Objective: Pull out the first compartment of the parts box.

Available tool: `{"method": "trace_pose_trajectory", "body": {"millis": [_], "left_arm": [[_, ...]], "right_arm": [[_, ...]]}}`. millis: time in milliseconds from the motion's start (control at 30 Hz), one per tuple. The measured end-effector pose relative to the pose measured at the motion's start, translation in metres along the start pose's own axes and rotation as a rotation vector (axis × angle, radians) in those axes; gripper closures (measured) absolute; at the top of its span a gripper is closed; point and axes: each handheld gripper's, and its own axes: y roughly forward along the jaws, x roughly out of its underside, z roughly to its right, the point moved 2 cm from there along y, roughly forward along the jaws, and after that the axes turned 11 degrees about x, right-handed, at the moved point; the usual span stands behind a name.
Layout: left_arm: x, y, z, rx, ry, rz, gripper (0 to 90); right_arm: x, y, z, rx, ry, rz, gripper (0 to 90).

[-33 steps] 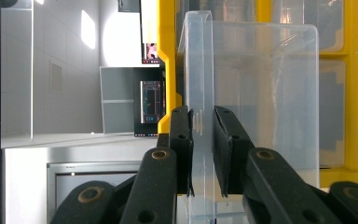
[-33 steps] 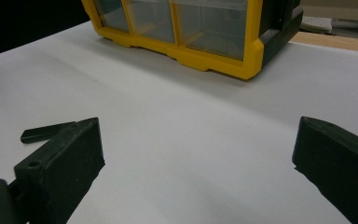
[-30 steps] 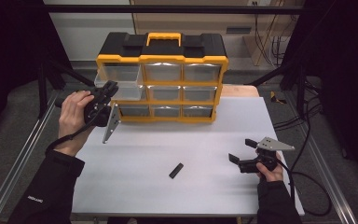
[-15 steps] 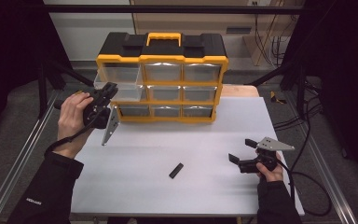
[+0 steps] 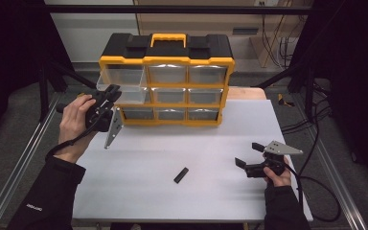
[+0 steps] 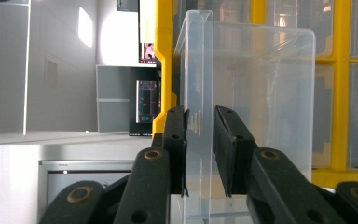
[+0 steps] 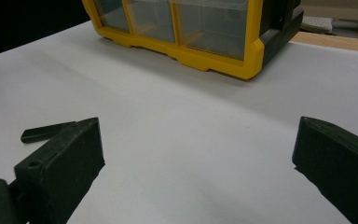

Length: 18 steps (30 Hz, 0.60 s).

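A yellow and black drawer cabinet [image 5: 172, 62] stands at the back of the white table [image 5: 211, 129]. A clear drawer [image 5: 127, 95] in its left column, middle row, sticks out toward the left. My left gripper [image 5: 110, 91] is shut on that drawer's clear front wall [image 6: 199, 93], one pad on each side of it. My right gripper [image 5: 248, 154] rests open at the near right of the table, with nothing between its jaws. In the right gripper view the right gripper [image 7: 196, 154] spans bare table. A small black bar [image 5: 181, 175] lies near the table's middle front.
The small black bar [image 7: 44, 132] lies just beyond one jaw in the right gripper view, with the cabinet [image 7: 205, 42] farther off. Cables [image 5: 311, 129] trail past the table's right edge. Metal rails [image 5: 24, 153] run along both sides.
The left hand, with the drawer in its gripper, has crept slightly toward the near left. The right gripper has not moved.
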Motion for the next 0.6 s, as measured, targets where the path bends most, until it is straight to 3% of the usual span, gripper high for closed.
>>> {"method": "trace_pose_trajectory", "body": {"millis": [167,600], "left_arm": [[-0.0003,-0.0005,-0.0019,0.019,-0.054,0.002,70.2],[-0.0007,-0.0014,-0.0035,0.059,-0.274,0.067,46.5]], "right_arm": [[0.0000,-0.0001,0.0000,0.000,0.001,0.000,2.2],[-0.0002,-0.0003,0.0000,0.001,0.002,0.002,2.2]]}}
